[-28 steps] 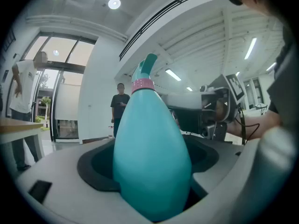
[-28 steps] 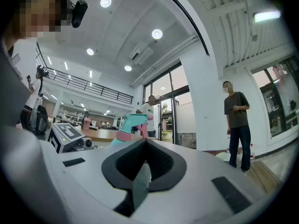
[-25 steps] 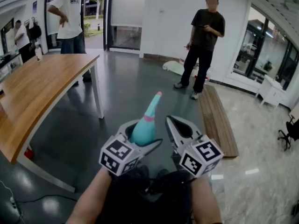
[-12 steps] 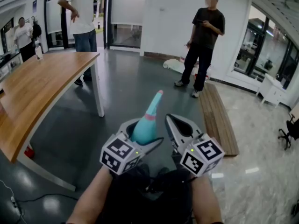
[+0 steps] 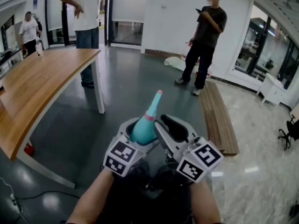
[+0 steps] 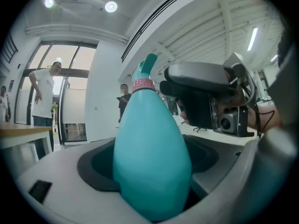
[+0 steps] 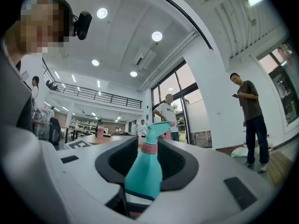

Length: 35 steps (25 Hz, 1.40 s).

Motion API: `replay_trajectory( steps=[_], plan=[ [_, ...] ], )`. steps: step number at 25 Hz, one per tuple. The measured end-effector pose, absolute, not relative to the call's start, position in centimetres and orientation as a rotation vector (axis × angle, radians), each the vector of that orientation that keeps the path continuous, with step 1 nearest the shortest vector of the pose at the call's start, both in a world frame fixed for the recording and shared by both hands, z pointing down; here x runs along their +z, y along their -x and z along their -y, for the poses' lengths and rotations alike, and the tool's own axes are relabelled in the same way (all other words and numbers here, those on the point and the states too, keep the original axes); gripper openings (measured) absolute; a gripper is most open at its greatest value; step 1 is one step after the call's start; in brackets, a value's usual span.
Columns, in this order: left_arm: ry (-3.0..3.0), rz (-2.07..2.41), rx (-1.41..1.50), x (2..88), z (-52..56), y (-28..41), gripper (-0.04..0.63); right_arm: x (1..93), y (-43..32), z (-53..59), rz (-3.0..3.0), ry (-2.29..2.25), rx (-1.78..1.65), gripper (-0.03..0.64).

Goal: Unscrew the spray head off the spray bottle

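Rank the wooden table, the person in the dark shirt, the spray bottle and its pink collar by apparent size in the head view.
Largest first:
wooden table
person in the dark shirt
spray bottle, enlarged by nearness
pink collar

the left gripper [image 5: 138, 135] is pointing level, away from the body, and clamping the teal spray bottle [image 5: 145, 120] by its belly between both jaws. the right gripper [image 5: 174, 127] is sitting just beside it and angling inward. its jaws have just been opening and are standing apart, with the bottle showing in their gap and the pads not pressing. the left forearm [image 5: 91, 197] and right forearm [image 5: 205, 206] are reaching forward, close together.
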<state>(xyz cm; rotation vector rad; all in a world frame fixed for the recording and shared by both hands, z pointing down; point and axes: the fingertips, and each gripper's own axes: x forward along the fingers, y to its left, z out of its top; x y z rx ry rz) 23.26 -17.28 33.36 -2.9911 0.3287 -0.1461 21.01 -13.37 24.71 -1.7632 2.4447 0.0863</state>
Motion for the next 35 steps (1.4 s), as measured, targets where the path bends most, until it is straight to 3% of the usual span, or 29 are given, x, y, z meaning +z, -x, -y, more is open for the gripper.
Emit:
replay_trajectory(
  steps=[2,18,35],
  plan=[
    [2.968,-0.354,-0.144,33.6,17.1,-23.2,0.42,24.9,-20.6,13.7,-2.441,1.755,0.057,0.14],
    [2.807,-0.422,-0.155,33.9,16.1,-22.9,0.42,25.6,-20.2,14.0,-2.457,1.719,-0.015,0.133],
    [2.887,0.006,-0.118,33.4,13.1,-22.0,0.419,25.4,-19.8,12.3,-2.608,1.494,0.008,0.13]
  ],
)
